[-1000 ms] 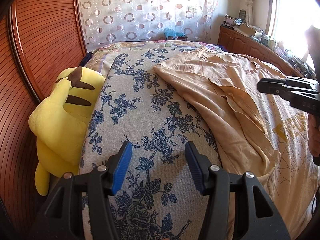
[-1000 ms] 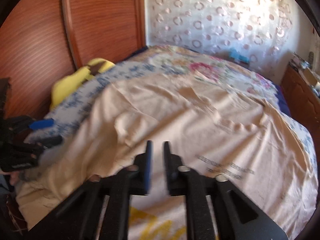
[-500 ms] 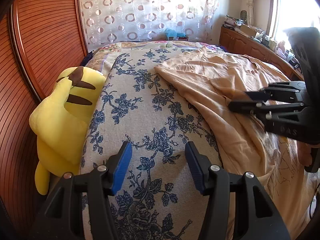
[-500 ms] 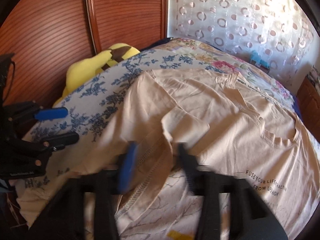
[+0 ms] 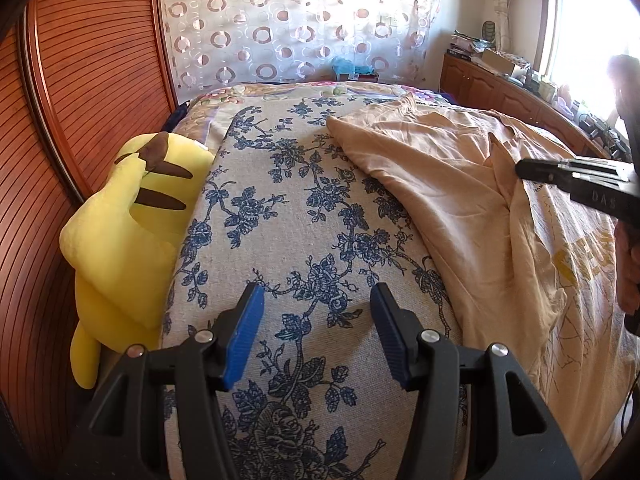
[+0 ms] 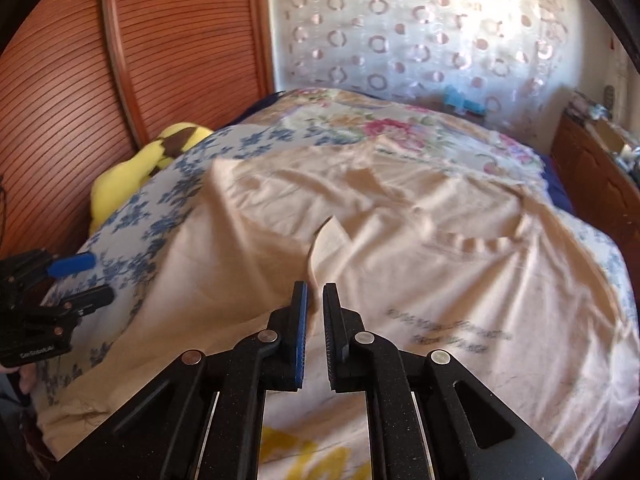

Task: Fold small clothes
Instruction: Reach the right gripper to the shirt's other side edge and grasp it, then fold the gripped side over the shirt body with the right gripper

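A beige T-shirt (image 5: 452,192) with a yellow print lies spread and creased on the bed; it also shows in the right wrist view (image 6: 400,248). My left gripper (image 5: 316,336) is open and empty, over the blue floral cover to the left of the shirt. My right gripper (image 6: 315,320) has its jaws nearly closed with a thin gap, and a raised fold of the shirt runs up from its tips; I cannot tell whether cloth is pinched. It also appears at the right edge of the left wrist view (image 5: 524,168), above the shirt.
A yellow plush toy (image 5: 128,232) lies between the bed (image 5: 280,208) and the wooden headboard (image 5: 80,80). A patterned curtain (image 5: 300,20) hangs behind the bed. A wooden cabinet (image 5: 500,92) with clutter stands at the right under the window.
My right gripper opened wide half a second ago, then closed to a thin gap and pulled back to the right with a shirt fold raised. My left gripper has not moved.
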`<state>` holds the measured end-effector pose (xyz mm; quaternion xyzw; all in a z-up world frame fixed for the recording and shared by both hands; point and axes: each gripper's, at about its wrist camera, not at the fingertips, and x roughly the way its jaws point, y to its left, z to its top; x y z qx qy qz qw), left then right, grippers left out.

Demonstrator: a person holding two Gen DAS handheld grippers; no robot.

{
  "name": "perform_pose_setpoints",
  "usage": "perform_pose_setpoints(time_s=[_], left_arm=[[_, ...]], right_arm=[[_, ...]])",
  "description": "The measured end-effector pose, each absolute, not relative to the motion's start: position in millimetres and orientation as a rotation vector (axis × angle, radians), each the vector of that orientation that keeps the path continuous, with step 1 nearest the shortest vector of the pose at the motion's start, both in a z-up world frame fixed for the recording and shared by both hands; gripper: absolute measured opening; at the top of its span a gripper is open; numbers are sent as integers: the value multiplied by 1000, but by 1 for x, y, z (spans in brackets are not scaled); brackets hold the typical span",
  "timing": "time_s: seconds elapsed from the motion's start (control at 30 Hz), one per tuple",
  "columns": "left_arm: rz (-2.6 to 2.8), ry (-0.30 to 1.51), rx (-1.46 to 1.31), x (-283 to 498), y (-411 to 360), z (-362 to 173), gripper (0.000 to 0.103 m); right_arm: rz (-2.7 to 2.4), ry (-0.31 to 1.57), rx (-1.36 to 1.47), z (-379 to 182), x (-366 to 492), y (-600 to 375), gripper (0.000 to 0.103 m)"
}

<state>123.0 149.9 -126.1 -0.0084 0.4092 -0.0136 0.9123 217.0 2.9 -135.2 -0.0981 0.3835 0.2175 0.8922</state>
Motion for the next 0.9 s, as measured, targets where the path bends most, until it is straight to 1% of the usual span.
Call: perform_pose_setpoints(time_s=[0.03, 0.1, 0.27, 0.53, 0.6, 0.67, 0.73, 0.77, 0.8, 0.83, 0.9], left_arm=[[-29, 843, -17, 123, 150, -126, 55], [-29, 843, -17, 123, 150, -126, 55], [-28, 843, -17, 123, 150, -126, 55], [-28, 842, -17, 123, 150, -126, 55], [-27, 842, -17, 123, 150, -126, 55], [-27, 842, -17, 123, 150, -126, 55], [-27, 842, -17, 123, 151, -127, 55], [-27, 842, -17, 123, 151, -127, 55], [-27, 842, -17, 123, 151, -127, 55], [-27, 842, -17, 123, 151, -127, 55], [-27, 842, -17, 123, 150, -126, 55]], right_arm=[[430, 792, -203, -133, 219, 1, 8], [409, 791, -185, -131, 220, -6, 26], [460, 790, -116, -122, 215, -21, 41], [671, 853, -111, -131, 166, -6, 42], [713, 876, -122, -137, 156, 2, 37], [740, 900, -139, -144, 148, 10, 37], [747, 913, -178, -151, 142, 18, 29], [752, 918, -185, -153, 141, 19, 20], [755, 923, -187, -154, 141, 18, 6], [762, 929, -186, -155, 141, 17, 3], [780, 921, -179, -151, 136, 11, 1]])
